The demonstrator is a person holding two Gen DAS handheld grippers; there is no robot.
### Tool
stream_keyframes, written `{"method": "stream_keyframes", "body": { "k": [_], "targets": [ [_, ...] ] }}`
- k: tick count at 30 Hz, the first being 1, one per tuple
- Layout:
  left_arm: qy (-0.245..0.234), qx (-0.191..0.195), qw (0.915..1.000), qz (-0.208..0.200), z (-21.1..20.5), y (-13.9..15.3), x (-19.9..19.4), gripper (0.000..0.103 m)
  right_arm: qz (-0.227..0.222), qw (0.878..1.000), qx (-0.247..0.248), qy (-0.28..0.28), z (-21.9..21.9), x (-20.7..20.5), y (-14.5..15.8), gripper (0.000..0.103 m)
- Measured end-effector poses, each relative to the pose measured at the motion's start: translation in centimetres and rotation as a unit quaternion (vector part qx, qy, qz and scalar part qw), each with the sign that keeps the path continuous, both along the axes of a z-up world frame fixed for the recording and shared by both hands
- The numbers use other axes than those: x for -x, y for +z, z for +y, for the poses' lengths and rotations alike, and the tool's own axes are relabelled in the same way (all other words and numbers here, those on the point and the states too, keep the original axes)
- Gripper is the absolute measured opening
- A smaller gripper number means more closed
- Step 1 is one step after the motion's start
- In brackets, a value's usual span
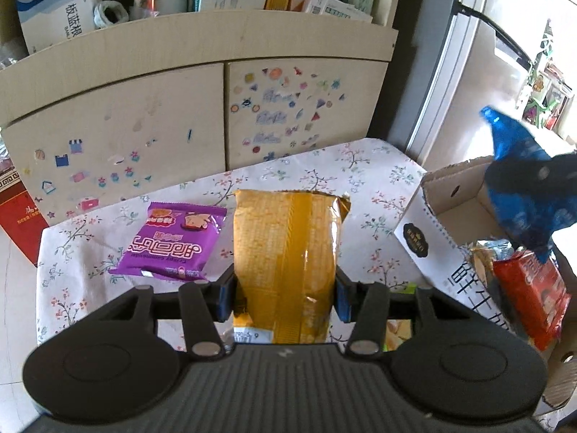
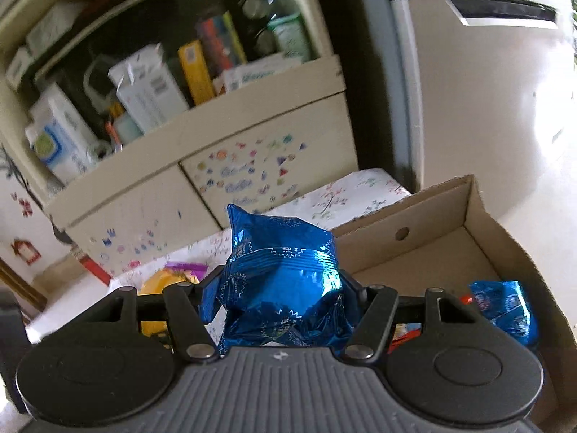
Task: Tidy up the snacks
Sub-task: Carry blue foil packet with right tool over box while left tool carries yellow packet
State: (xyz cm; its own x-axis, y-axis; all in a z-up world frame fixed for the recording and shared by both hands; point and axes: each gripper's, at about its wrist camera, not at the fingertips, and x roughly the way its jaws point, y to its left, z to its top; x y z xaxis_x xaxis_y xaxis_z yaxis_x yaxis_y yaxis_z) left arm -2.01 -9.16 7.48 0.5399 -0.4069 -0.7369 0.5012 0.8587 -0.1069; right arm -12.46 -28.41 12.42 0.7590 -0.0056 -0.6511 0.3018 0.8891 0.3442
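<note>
Left tool [image 1: 285,297] pinches yellow bag [image 1: 288,252]; right tool [image 2: 279,296] pinches blue packet [image 2: 285,274] beside box [image 2: 479,209].

Yellow packet [image 1: 288,263]: lower end hidden behind the left tongs' body; second blue packet [image 2: 505,310] and red packet [image 1: 530,288] in the cardboard box [image 2: 479,216] partly covered; shelf items [image 2: 144,90], upper left, blurred.

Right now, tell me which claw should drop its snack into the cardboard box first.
Right. The right claw holds the blue packet beside the open cardboard box. The left claw grips the yellow bag over the table, further from the box.
</note>
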Motion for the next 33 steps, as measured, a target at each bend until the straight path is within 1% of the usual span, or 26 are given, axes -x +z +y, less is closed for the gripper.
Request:
{"method": "stream_keyframes", "body": {
  "k": [3, 6, 9, 12, 16, 23, 26, 33],
  "targets": [
    [0.001, 0.001, 1.0000, -0.003, -0.3, 0.0, 0.1, 0.050, -0.006, 1.000, 0.006, -0.016, -1.1, 0.5, 0.3, 0.070],
    [0.004, 0.014, 0.9999, 0.001, -0.6, 0.1, 0.2, 0.050, -0.014, 0.999, -0.008, -0.032, -2.3, 1.1, 0.6, 0.070],
    [-0.003, 0.028, 0.9996, -0.007, -1.2, 0.6, 0.8, 0.050, -0.022, 0.999, -0.012, -0.045, -3.2, 1.7, 1.0, 0.070],
    [-0.014, 0.044, 0.9988, -0.014, -2.1, 1.3, 1.3, 0.050, -0.026, 0.998, -0.014, -0.057, -4.1, 2.4, 1.3, 0.070],
    [-0.039, 0.062, 0.9969, -0.028, -3.6, 2.1, 2.1, 0.050, -0.022, 0.996, -0.017, -0.081, -5.3, 3.3, 1.2, 0.070],
    [-0.074, 0.086, 0.9927, -0.042, -6.0, 3.3, 3.5, 0.050, -0.023, 0.993, -0.033, -0.114, -7.1, 4.4, 1.2, 0.070],
    [-0.075, 0.099, 0.9916, -0.038, -7.0, 3.4, 3.8, 0.050, -0.024, 0.991, -0.040, -0.124, -7.7, 4.9, 1.1, 0.070],
    [-0.072, 0.104, 0.9915, -0.030, -9.9, 2.9, 4.1, 0.050, -0.024, 0.988, -0.049, -0.147, -9.0, 5.6, 0.9, 0.070]
  ]
}}
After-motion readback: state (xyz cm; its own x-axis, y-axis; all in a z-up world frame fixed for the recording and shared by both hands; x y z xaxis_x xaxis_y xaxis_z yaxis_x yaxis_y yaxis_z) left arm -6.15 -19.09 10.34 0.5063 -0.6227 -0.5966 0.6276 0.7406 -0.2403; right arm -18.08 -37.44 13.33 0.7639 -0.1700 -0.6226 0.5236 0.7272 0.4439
